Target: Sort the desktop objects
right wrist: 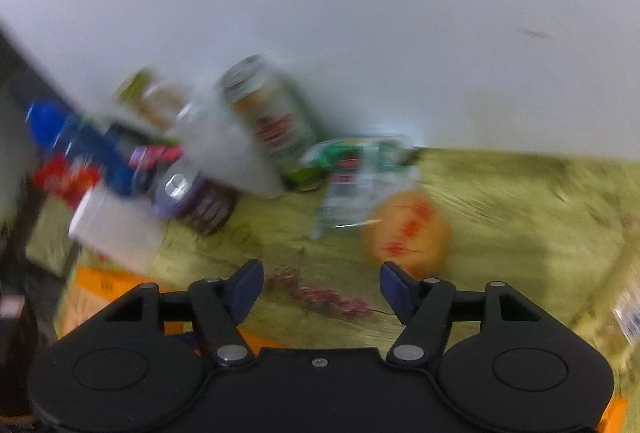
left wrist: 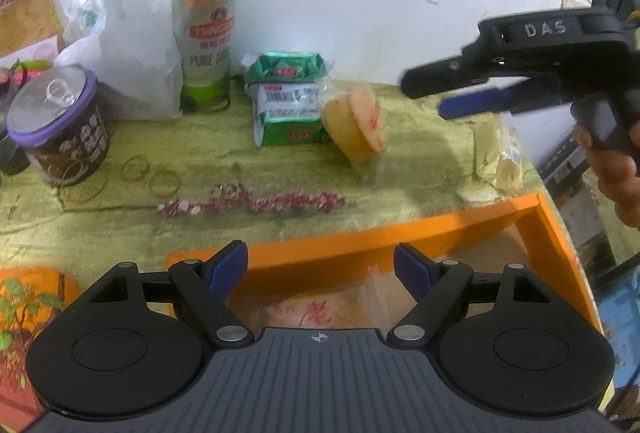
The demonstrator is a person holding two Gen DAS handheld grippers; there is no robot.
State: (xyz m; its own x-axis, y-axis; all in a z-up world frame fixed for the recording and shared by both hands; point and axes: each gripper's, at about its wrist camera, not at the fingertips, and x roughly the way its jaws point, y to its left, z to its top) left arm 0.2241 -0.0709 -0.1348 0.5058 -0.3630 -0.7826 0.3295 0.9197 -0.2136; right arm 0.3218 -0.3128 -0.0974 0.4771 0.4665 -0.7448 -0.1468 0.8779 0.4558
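The left wrist camera looked steeply down past its own fingers, close over the open orange box (left wrist: 400,237) at the near edge of the yellow-green worktop (left wrist: 224,169), facing the white back wall. The right wrist view, blurred, faced the same wall. Both showed the tall silver-green drink can (left wrist: 204,29) (right wrist: 272,117) and the round orange wrapped cake (left wrist: 356,125) (right wrist: 404,229).

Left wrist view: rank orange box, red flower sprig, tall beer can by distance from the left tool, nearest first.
1. Orange cardboard box: directly beneath the left tool.
2. Red flower sprig: on the mat just beyond the box.
3. Tall green-and-silver beer can: upright at the back wall, left.
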